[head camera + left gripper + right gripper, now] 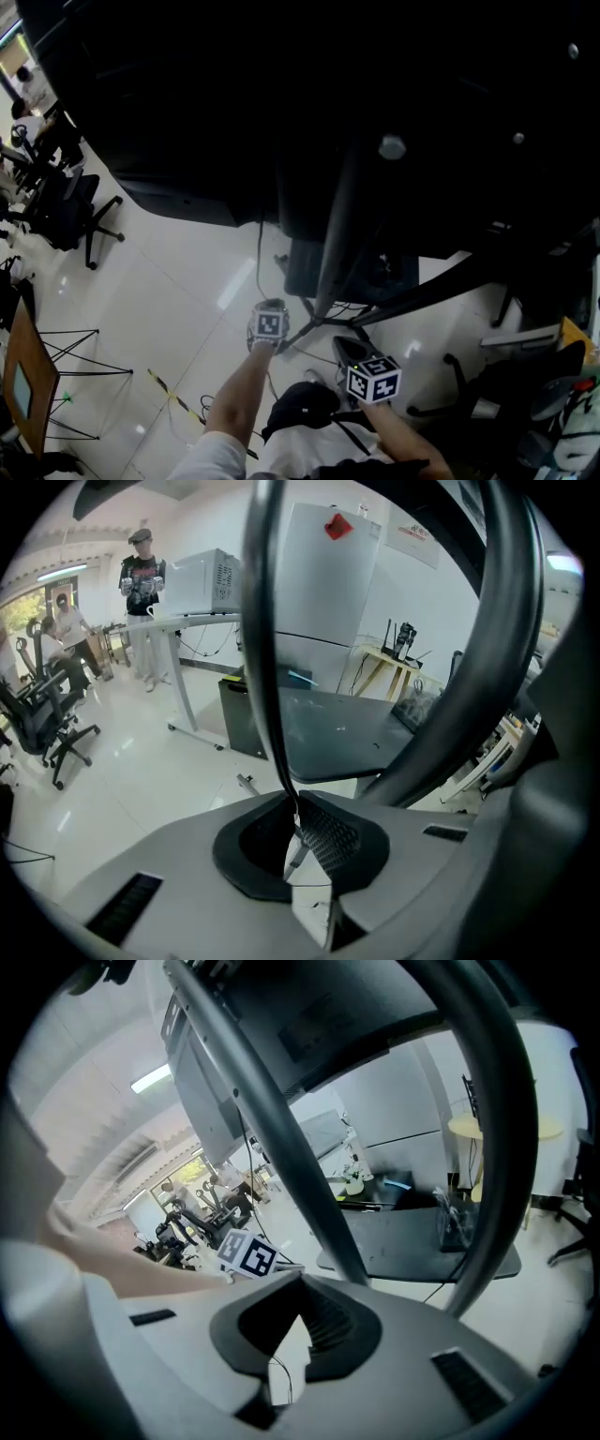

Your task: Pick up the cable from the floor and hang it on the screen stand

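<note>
A thin black cable (262, 639) drops from above into my left gripper (292, 808), which is shut on it, the pads pinching it at their tips. In the head view the cable (260, 258) hangs along the floor side of the dark screen (328, 94) down to the left gripper (270, 314). The screen stand's pole (337, 234) rises just right of it, beside the cable and thick in the left gripper view (487, 649). My right gripper (361, 361) sits lower right, shut and empty (300, 1312), facing the stand pole (272, 1138).
The stand's dark base plate (347, 728) lies on the white floor ahead. Office chairs (75, 211) stand at the left, another chair (487, 384) at the right. A wooden table (23, 375) and striped tape (173, 398) lie lower left. A person (141, 583) stands by a desk (178, 621).
</note>
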The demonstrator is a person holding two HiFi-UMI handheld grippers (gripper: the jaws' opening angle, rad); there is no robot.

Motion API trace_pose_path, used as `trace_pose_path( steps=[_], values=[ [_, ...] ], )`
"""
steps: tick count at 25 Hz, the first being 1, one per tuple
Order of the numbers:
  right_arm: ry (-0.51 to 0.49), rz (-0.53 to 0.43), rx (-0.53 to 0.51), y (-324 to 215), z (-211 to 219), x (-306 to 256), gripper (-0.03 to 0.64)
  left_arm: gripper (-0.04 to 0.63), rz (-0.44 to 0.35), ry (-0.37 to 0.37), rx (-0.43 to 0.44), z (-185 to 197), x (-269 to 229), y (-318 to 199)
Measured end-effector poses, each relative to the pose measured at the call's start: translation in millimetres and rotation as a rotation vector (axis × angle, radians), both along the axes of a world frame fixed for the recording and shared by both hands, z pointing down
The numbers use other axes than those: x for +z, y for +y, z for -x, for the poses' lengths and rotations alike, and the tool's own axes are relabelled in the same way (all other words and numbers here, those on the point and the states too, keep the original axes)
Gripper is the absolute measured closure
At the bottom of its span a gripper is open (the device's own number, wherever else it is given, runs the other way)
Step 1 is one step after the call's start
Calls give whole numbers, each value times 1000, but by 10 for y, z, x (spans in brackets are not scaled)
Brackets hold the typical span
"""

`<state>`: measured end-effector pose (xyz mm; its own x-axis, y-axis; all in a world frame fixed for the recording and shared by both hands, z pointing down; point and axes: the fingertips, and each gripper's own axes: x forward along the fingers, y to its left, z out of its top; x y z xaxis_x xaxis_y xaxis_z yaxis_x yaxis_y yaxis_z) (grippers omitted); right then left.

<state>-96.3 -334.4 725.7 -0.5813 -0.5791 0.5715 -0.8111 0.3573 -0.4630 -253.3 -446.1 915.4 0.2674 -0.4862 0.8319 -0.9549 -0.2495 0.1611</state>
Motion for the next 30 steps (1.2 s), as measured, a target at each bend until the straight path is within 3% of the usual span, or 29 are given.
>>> trace_pose_path(
  steps=[7, 11, 14, 19, 25, 30],
  values=[
    [-1, 5, -54, 426, -165, -108, 615, 577, -42, 133, -57, -418, -597, 606],
    [29, 14, -96, 817, -385, -27, 614, 577, -77, 167, -82, -673, -944, 965],
    [29, 14, -104, 1082, -616, 47, 613, 577, -104, 171, -64, -926, -1197, 1164],
    [60, 35, -78, 1572, -1068, 209, 589, 577, -78, 161, -24, -1345, -1515, 1606],
    [48, 25, -30, 1970, -1572, 156, 583, 577, -98, 115, -10, -1792, -2025, 2014],
    [20, -28, -23, 2121, -1683, -25, 569, 577, -219, 105, 53, -2105, -2712, 2189]
  ],
)
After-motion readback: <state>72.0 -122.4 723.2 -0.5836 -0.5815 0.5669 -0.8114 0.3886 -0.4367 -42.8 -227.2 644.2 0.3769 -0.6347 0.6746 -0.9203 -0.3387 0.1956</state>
